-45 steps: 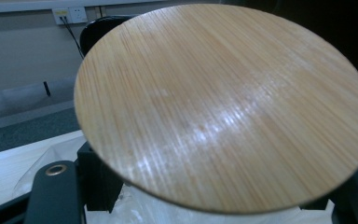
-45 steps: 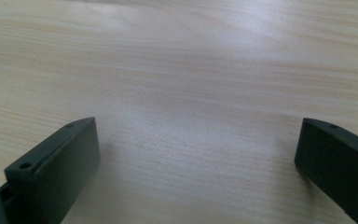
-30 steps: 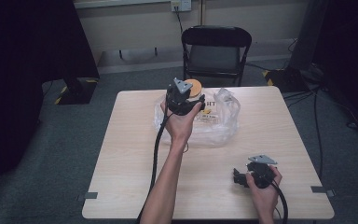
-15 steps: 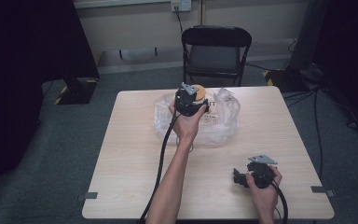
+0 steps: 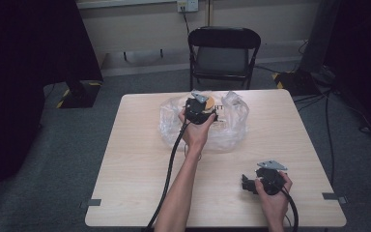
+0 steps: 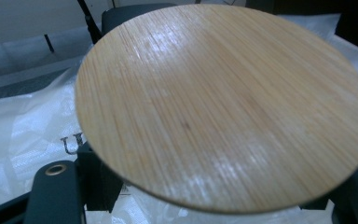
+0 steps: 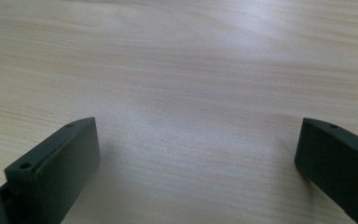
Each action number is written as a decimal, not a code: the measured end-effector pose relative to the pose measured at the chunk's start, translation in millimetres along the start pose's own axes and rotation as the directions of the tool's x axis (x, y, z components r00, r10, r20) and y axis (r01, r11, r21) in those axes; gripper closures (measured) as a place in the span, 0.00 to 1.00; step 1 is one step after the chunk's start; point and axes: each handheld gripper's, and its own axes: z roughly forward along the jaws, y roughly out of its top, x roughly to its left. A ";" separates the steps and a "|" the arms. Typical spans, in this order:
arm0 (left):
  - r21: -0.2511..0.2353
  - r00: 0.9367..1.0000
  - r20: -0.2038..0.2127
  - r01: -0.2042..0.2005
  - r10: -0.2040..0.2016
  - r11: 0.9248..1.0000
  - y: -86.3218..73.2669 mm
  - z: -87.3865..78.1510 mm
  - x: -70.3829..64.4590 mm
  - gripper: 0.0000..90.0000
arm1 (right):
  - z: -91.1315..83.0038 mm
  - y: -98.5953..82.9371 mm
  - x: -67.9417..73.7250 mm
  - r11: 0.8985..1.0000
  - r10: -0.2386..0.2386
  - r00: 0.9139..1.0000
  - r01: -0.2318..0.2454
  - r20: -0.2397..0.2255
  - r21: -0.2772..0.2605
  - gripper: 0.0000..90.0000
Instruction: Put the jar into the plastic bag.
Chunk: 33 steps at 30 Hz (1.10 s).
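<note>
While gripped — wooden disc (image 6: 223, 102) between left tool (image 5: 200, 110) tips

I can see some dark letters printed on the clear plastic bag (image 5: 232, 126) on the table. In my left gripper view a letter that looks like a "U" shows on the bag (image 6: 70, 142), just under the edge of the round wooden lid (image 6: 223, 102). From the high view the print looks like it ends in "IT", but it is too small and blurry for me to read the whole word.
</note>
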 end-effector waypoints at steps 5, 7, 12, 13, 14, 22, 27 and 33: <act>0.009 1.000 -0.004 0.007 -0.007 1.000 -3.2 3.7 1.1 0.29 | 0.0 0.0 0.0 1.000 0.000 1.000 0.000 0.000 0.000 0.00; 0.009 1.000 -0.005 0.004 -0.004 1.000 -5.0 4.4 0.5 0.29 | 0.0 0.0 0.0 1.000 0.000 1.000 0.000 0.000 0.000 0.00; 0.007 1.000 -0.005 -0.001 0.001 1.000 -8.7 5.0 1.1 0.29 | 0.0 0.0 0.0 1.000 0.000 1.000 0.000 0.000 0.000 0.00; 0.005 1.000 -0.008 -0.003 0.003 1.000 -9.1 5.2 0.9 0.29 | 0.0 0.0 0.0 1.000 0.000 1.000 0.000 0.000 0.000 0.00; 0.004 1.000 -0.005 -0.003 0.003 1.000 -9.4 5.9 1.1 0.29 | 0.0 0.0 0.0 1.000 0.000 1.000 0.000 0.000 -0.001 0.00; 0.016 1.000 0.000 0.001 -0.001 1.000 -14.0 10.6 1.0 0.29 | 0.0 0.0 0.0 1.000 0.000 1.000 0.000 0.000 0.000 0.00; 0.019 1.000 0.003 0.002 -0.002 1.000 -15.1 10.8 2.3 0.29 | 0.0 0.0 0.0 1.000 0.000 1.000 0.000 0.000 0.000 0.00; 0.030 1.000 0.002 0.017 -0.017 0.999 -15.1 9.5 2.9 0.29 | 0.0 0.0 0.0 1.000 0.001 1.000 -0.001 0.000 0.000 0.00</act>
